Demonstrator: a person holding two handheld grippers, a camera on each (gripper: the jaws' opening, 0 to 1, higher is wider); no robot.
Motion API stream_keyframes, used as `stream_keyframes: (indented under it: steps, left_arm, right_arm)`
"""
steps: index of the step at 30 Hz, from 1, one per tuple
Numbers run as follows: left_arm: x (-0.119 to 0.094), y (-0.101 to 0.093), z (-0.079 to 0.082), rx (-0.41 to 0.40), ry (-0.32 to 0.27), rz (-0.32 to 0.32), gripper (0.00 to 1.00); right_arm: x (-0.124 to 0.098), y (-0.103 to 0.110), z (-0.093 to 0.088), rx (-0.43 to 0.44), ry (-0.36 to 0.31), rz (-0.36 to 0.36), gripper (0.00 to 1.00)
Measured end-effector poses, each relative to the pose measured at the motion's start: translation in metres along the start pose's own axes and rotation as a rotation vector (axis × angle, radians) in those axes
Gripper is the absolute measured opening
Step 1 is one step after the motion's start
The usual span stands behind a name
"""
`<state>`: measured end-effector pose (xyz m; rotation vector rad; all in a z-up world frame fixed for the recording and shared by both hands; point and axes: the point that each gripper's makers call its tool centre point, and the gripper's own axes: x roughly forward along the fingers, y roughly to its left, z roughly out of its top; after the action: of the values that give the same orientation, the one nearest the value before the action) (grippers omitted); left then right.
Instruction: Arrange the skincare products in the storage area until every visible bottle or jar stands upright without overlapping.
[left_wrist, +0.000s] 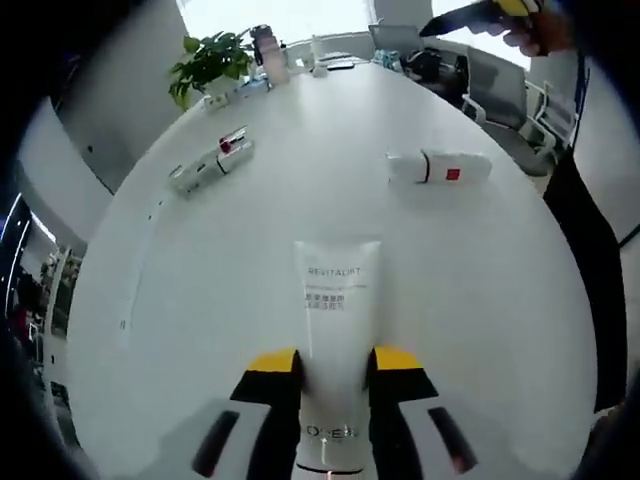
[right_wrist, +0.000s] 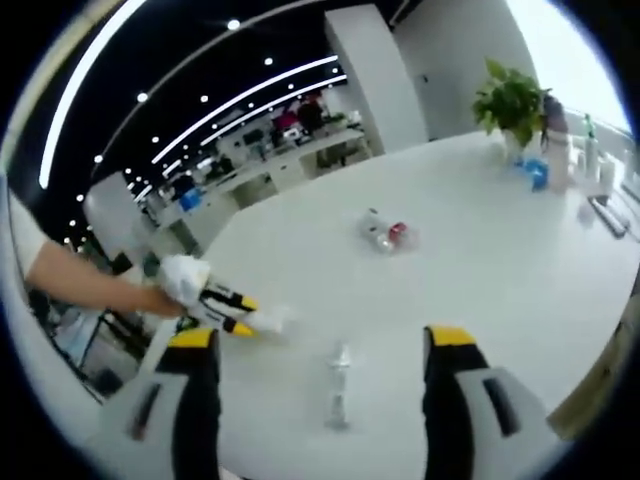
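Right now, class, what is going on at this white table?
A person works with two handheld grippers. The left gripper is closed around a white tube lying on the white table. The right gripper is open above a small clear bottle. Other products lie on their sides, not upright.

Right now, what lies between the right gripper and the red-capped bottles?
In the right gripper view, a small clear bottle lies between the right gripper and the red-capped bottles.

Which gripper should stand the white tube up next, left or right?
Left. The left gripper already has its jaws closed on the white tube; the right gripper is open, holding nothing.
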<state>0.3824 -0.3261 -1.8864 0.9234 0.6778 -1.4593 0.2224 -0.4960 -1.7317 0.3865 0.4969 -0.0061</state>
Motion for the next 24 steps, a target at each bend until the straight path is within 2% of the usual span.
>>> stream_keyframes:
  steps: [2,4,9,12,17,21,24]
  left_arm:
    - [-0.002,-0.002,0.002,-0.020,-0.010,0.004,0.23]
    - [-0.006,-0.004,0.006,-0.081,-0.044,0.014,0.23]
    - [-0.015,-0.007,0.005,-0.114,-0.064,0.033,0.22]
    - [-0.022,-0.004,0.003,-0.151,-0.085,0.069,0.22]
    - [-0.040,0.000,0.002,-0.281,-0.149,0.121,0.22]
    - [-0.052,0.002,0.002,-0.338,-0.187,0.150,0.22]
    - [-0.064,0.005,0.003,-0.416,-0.234,0.184,0.22]
  right_arm:
    - [0.002,0.000,0.000,0.006,-0.001,0.006,0.82]
    - [0.005,0.002,-0.001,0.005,-0.002,0.013,0.82]
    - [0.015,0.012,-0.001,-0.002,0.008,0.046,0.82]
    - [0.022,0.017,0.001,-0.010,0.010,0.067,0.82]
    - [0.036,0.027,0.005,-0.012,0.010,0.104,0.82]
    - [0.046,0.036,0.006,-0.015,0.017,0.135,0.82]
    - [0.055,0.046,0.006,-0.021,0.022,0.166,0.82]
